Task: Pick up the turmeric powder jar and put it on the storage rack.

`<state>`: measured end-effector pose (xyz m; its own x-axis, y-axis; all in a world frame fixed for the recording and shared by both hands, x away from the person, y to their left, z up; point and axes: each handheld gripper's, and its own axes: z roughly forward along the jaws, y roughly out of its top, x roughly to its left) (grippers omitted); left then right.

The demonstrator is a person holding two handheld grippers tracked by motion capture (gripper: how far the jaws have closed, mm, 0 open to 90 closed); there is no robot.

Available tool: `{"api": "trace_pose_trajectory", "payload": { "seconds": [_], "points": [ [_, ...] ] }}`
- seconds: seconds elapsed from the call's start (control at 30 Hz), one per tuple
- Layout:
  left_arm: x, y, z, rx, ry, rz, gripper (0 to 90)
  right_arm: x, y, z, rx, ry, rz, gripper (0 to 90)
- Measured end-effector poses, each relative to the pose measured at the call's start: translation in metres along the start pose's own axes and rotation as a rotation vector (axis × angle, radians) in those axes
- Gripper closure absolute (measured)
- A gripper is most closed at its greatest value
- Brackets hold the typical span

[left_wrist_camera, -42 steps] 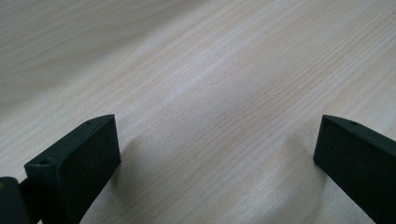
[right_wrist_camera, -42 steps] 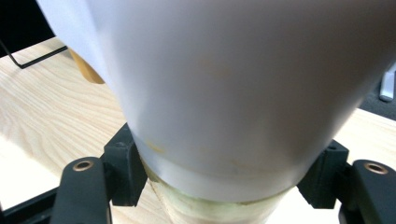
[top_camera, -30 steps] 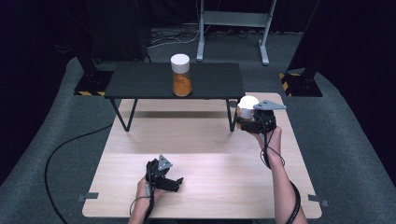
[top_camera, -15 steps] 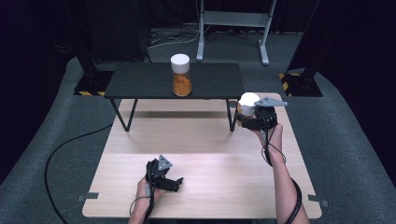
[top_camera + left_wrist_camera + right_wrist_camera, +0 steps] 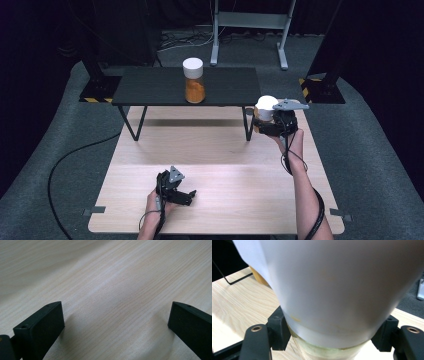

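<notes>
Right gripper (image 5: 264,121) pinching a white-capped clear jar of orange contents (image 5: 265,107) just below its cap, held above the far right corner of the light wooden surface (image 5: 225,150). Left gripper (image 5: 186,192), jaws spread, rests near the surface's near edge.

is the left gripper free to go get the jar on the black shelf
Probably yes. The left gripper rests open and empty on the wooden table, with bare tabletop between it and the jar on the black shelf, though it is a long reach forward.
</notes>
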<state>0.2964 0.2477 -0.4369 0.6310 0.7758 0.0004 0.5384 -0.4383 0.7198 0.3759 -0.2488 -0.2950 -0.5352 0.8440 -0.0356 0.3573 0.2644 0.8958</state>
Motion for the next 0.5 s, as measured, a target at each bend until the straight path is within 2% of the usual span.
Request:
{"api": "trace_pose_trajectory", "payload": {
  "seconds": [0.5],
  "points": [
    [0.000,0.000,0.000,0.000,0.000,0.000,0.0,-0.001,0.015,-0.001,-0.009,0.012,-0.011,29.6]
  ]
}}
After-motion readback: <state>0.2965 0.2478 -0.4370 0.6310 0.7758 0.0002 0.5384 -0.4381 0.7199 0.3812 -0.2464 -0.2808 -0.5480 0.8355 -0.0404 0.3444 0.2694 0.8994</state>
